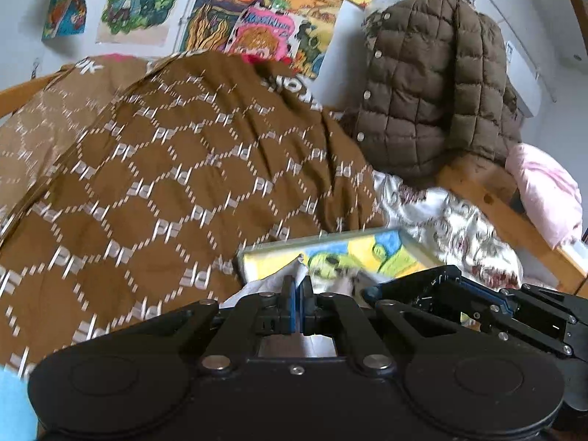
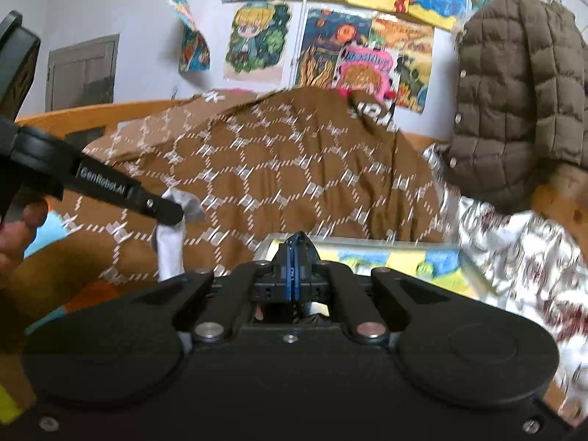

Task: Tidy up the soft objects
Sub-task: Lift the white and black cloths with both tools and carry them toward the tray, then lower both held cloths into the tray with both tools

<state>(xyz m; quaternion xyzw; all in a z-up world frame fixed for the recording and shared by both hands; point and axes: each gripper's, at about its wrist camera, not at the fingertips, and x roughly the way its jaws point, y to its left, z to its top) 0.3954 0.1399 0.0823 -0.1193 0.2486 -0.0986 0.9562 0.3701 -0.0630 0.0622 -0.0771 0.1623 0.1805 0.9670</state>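
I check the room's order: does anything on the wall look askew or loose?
Yes. One colourful drawing left of the other wall pictures hangs tilted, its lower part curling off the wall; the others lie flatter.

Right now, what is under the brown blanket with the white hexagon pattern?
Under the brown patterned blanket, something pink peeks out at its top edge, and a colourful picture board lies at its lower edge. Whatever else lies beneath it is covered.

Mounted behind each pair of tongs, looking forward and slightly upward, close over the bed. Left view set nearer the brown quilt (image 1: 176,183), right view (image 2: 279,183) a little further back. Shared by both: quilt, puffer jacket (image 1: 437,84) (image 2: 514,99), wall drawings (image 1: 257,18) (image 2: 367,47), picture box (image 1: 341,253) (image 2: 397,261)
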